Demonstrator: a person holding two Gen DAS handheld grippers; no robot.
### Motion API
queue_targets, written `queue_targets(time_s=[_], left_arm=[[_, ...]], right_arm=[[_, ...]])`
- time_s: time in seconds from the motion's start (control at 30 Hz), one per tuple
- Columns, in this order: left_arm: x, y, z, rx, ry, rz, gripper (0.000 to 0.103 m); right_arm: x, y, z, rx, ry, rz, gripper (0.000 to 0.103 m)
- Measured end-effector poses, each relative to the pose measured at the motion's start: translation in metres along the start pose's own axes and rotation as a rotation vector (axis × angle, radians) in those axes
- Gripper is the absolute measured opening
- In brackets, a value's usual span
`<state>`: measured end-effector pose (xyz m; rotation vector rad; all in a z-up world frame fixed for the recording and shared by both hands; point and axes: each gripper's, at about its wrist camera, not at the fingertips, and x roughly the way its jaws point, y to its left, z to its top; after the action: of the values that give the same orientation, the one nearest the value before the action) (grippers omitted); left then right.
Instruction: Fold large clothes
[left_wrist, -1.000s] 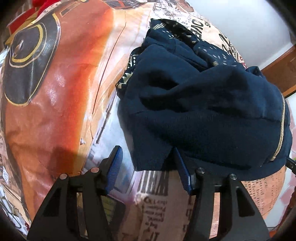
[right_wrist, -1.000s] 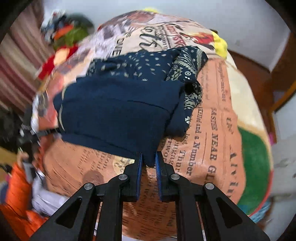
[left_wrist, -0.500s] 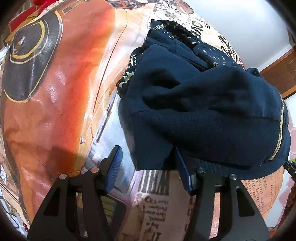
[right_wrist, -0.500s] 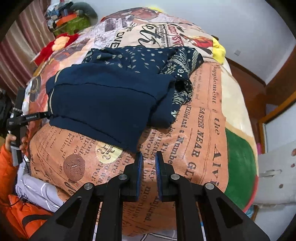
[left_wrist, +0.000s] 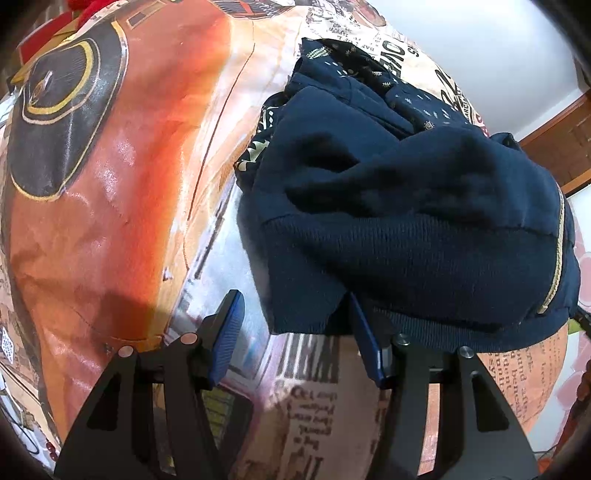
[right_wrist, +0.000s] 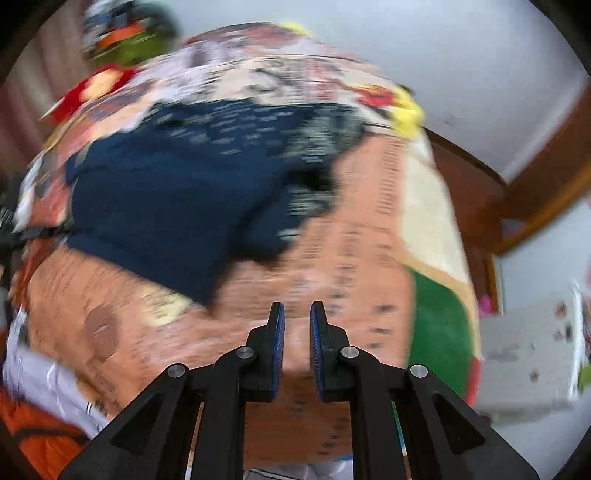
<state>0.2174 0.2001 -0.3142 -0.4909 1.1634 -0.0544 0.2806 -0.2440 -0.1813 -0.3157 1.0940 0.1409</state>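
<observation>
A dark navy garment (left_wrist: 406, 229) lies bunched and partly folded on a printed bedspread (left_wrist: 110, 184), its ribbed hem toward me and a patterned lining showing at the far side. My left gripper (left_wrist: 294, 297) stands open at the near hem. A corner of the hem hangs between the jaws and lies over the right finger, while the left pad (left_wrist: 225, 332) is clear of the cloth. The right wrist view is blurred. There the garment (right_wrist: 177, 206) lies up and to the left of my right gripper (right_wrist: 297, 308), which is shut on nothing above bare bedspread (right_wrist: 351, 258).
The bed fills both views. A heap of coloured clothes (right_wrist: 125, 40) lies at its far left corner, with a yellow item (right_wrist: 406, 107) at the far right. An orange sleeve (right_wrist: 33, 435) shows bottom left. A white wall, wooden trim (right_wrist: 535, 192) and a pale box (right_wrist: 528, 362) lie to the right.
My right gripper has drawn back and to the right, away from the garment corner that was at its tips. The left gripper and the cloth at it have kept still.
</observation>
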Motion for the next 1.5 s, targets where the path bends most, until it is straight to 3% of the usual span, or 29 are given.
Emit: queue_targets(time_s=[0.03,0.17,0.27,0.37,0.43,0.5,0.6,0.7,0.9,1.0,1.13,1.33,1.5], left_arm=[[0.000,0.000,0.000,-0.001,0.001,-0.003,0.057],[0.000,-0.003,0.003,0.014,0.006,-0.038,0.057],[0.002,-0.010,0.006,0.034,0.007,-0.059,0.057],[0.006,-0.015,0.011,0.053,0.002,-0.054,0.057],[0.008,-0.017,0.016,0.048,0.005,-0.073,0.048],[0.008,-0.022,0.019,0.057,0.005,-0.099,0.026],[0.000,-0.036,0.021,0.109,-0.023,-0.037,0.011],[-0.021,-0.044,0.024,0.122,-0.071,-0.057,0.008],[-0.093,-0.067,0.034,0.188,-0.259,-0.132,0.003],[-0.108,-0.080,0.043,0.227,-0.305,-0.126,0.003],[-0.105,-0.085,0.055,0.232,-0.306,-0.097,0.003],[-0.101,-0.086,0.063,0.206,-0.283,-0.141,0.003],[-0.121,-0.105,0.086,0.234,-0.350,-0.176,0.003]], right_arm=[[-0.003,-0.009,0.002,0.051,0.011,-0.012,0.009],[-0.023,-0.035,0.003,0.277,-0.042,0.391,0.009],[-0.019,-0.022,0.007,0.276,-0.012,0.478,0.009],[-0.005,-0.011,0.014,0.269,0.007,0.459,0.009],[0.005,-0.007,0.017,0.273,0.024,0.447,0.009],[0.014,-0.003,0.021,0.280,0.034,0.433,0.010],[0.019,0.004,0.027,0.245,0.031,0.406,0.009],[0.022,0.008,0.031,0.182,0.028,0.369,0.009],[0.020,0.017,0.036,0.112,0.041,0.307,0.012],[0.023,0.022,0.039,0.054,0.020,0.284,0.012],[0.030,0.020,0.042,0.034,0.017,0.287,0.012],[0.027,0.026,0.041,-0.003,-0.026,0.229,0.011],[0.014,0.006,0.049,0.139,-0.087,0.346,0.006]])
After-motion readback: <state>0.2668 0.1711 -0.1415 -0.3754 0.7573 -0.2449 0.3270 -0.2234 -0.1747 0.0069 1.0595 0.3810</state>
